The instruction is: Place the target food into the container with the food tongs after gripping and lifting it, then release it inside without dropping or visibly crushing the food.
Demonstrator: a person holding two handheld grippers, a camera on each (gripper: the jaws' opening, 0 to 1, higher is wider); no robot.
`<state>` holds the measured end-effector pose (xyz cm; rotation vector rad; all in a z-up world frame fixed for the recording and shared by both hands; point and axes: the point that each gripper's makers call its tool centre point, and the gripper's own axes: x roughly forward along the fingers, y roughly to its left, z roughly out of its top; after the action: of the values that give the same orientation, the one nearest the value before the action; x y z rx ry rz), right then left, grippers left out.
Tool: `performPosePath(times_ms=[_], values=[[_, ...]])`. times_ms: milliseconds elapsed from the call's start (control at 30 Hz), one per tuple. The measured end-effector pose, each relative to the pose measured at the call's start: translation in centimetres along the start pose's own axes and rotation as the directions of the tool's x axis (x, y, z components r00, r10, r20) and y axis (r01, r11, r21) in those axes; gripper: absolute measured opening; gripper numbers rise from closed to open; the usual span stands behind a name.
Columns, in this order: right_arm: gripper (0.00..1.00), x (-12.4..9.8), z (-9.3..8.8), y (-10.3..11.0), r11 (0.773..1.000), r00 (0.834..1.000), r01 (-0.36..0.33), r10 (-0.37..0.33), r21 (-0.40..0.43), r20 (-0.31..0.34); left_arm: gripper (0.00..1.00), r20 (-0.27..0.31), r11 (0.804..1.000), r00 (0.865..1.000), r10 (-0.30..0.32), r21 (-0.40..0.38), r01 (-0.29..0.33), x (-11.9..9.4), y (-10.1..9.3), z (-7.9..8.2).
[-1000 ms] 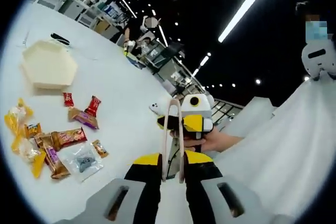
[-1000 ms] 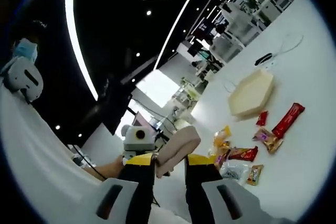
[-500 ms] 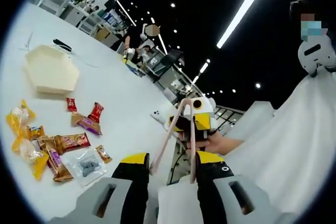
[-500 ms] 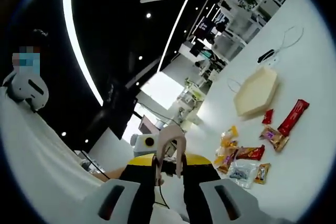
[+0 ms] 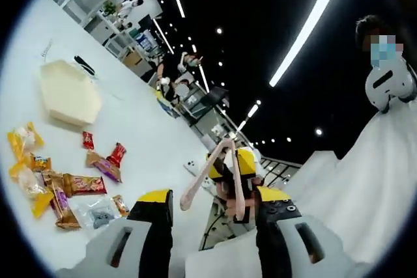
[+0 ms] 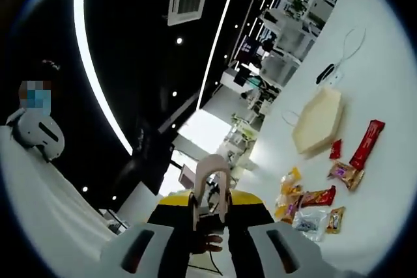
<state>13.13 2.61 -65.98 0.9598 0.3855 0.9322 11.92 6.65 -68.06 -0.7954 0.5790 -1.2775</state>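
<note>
- Left gripper view: the left tool stands spread, its two black-and-yellow jaws well apart, with nothing pinched between them.
- Beige tongs rise between those jaws, the two arms splayed and joined at a bend at the far end; they seem to touch neither jaw, though the fisheye makes this hard to judge.
- Behind the tongs sits the other tool's yellow-and-black body, with a hand partly seen beneath it.
- On the white bench a cream hexagonal tray lies apart from the snacks, farther along the bench.
- Near the tray lie red packets; closer in lies a loose heap of wrapped snacks in yellow, brown and clear wrappers, all on the bench and outside the tray.
- A black cable lies beyond the tray.
- Right gripper view: the right tool is pressed onto the tongs, whose looped end stands up between its jaws.
- The tray lies on the bench, with the snacks scattered beside it and a long red packet nearest its edge.
- A person in white stands at the side.
</note>
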Motion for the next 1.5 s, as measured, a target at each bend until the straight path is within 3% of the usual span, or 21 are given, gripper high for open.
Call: performPosePath(times_ms=[67,167,267,500,633,700,867,967,1067,1200,1267,1300,1333,1367,1500], values=[[0.19,0.0,0.0,0.2,1.0,1.0,-0.01,0.01,0.015,0.008,0.33,-0.004,1.0,1.0,0.0,0.009,0.0,-0.3,0.1,0.0],[0.19,0.1,-0.5,-0.1,1.0,1.0,0.0,0.0,-0.014,-0.007,0.37,-0.041,0.999,0.999,0.03,0.032,-0.029,-0.4,0.7,-0.7],[0.19,0.2,-0.4,0.0,1.0,1.0,-0.01,0.01,-0.015,-0.008,0.39,-0.04,1.0,0.999,0.02,0.021,-0.019,-0.5,0.5,-0.8],[0.18,0.6,0.1,0.1,1.0,1.0,-0.013,0.014,-0.02,0.019,0.28,-0.019,0.999,1.0,0.005,0.042,-0.005,-0.6,0.4,0.0],[0.18,0.6,-0.3,0.5,0.996,0.999,-0.035,0.034,-0.083,-0.013,0.24,-0.062,0.999,0.998,-0.016,0.028,0.018,-0.8,0.2,-0.5],[0.17,0.7,-0.6,0.9,0.993,0.998,-0.05,0.046,-0.107,-0.04,0.22,-0.126,0.999,0.991,-0.045,-0.01,0.044,-1.0,-0.2,-1.3],[0.17,0.7,-0.9,1.5,0.987,0.995,-0.082,0.073,-0.14,-0.07,0.16,-0.14,0.996,0.988,-0.072,0.042,0.079,-1.4,-0.6,-1.2],[0.16,0.7,-1.3,1.7,0.987,0.991,-0.099,0.087,-0.128,-0.1,0.11,-0.197,0.989,0.973,-0.122,0.056,0.135,-1.7,-1.3,-1.7],[0.16,0.3,-2.0,1.6,0.988,0.985,-0.113,0.096,-0.107,-0.146,0.1,-0.255,0.986,0.961,-0.11,0.091,0.137,-1.9,-1.4,-2.4],[0.16,-0.2,-3.5,2.1,0.972,0.959,-0.149,0.097,-0.181,-0.267,0.09,-0.311,0.975,0.945,-0.099,0.161,0.155,-2.5,-1.6,-3.0],[0.17,-0.1,-3.8,2.0,0.946,0.954,-0.164,0.08,-0.281,-0.288,0.1,-0.316,0.973,0.944,-0.094,0.172,0.154,-2.6,-1.6,-3.1],[0.17,-0.1,-3.9,1.9,0.935,0.954,-0.164,0.069,-0.315,-0.292,0.11,-0.344,0.974,0.936,-0.075,0.178,0.143,-2.8,-1.4,-3.4],[0.17,-0.2,-4.4,2.2,0.937,0.949,-0.176,0.079,-0.303,-0.305,0.11,-0.38,0.963,0.924,-0.052,0.225,0.147,-3.0,-1.1,-3.7],[0.17,-0.2,-4.5,2.2,0.935,0.949,-0.174,0.077,-0.309,-0.304,0.11,-0.377,0.953,0.925,-0.045,0.261,0.153,-2.9,-1.1,-3.5],[0.17,-0.1,-4.7,2.7,0.928,0.948,-0.192,0.091,-0.319,-0.306,0.1,-0.403,0.952,0.912,-0.075,0.244,0.185,-3.2,-1.7,-3.7]])
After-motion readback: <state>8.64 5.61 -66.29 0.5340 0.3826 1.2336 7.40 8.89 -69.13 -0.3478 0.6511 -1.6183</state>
